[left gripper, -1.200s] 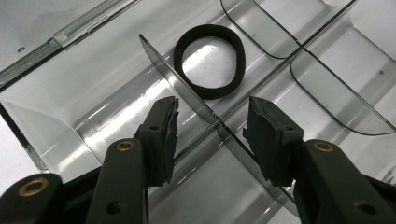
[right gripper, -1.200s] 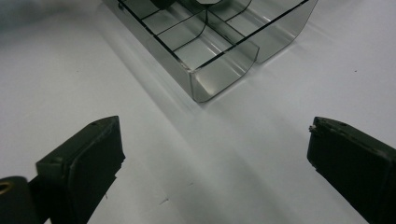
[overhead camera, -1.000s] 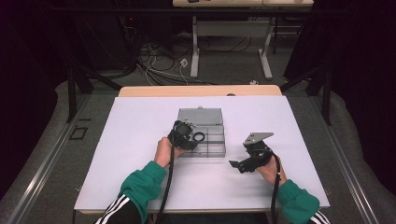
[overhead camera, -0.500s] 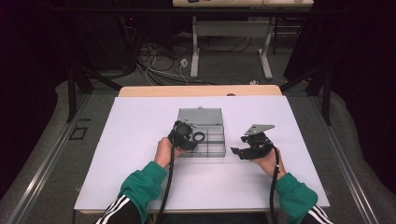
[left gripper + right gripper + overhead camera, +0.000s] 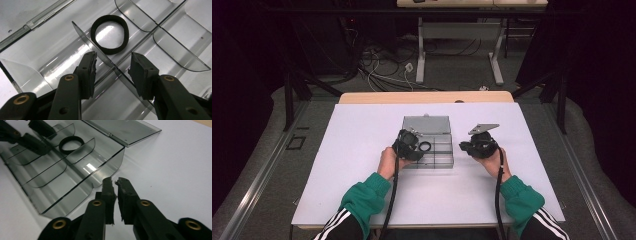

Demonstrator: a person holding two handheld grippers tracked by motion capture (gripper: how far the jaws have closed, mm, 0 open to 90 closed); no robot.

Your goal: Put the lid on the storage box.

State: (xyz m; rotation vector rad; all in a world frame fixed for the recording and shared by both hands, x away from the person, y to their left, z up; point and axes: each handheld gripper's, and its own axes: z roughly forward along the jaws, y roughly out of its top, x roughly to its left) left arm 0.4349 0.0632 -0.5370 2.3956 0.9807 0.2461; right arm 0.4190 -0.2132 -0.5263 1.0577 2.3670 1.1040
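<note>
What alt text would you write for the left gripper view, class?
A black ring lies flat in a compartment of a clear divided box. The left gripper hovers open just in front of it, its jaws either side of a clear divider, holding nothing.

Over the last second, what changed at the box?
The right gripper moved up the high view, closer to the box's right side, and its jaws have just been closing, with nothing between them. The left gripper stayed over the box, jaws apart; the ring and the open lid stayed put.
</note>
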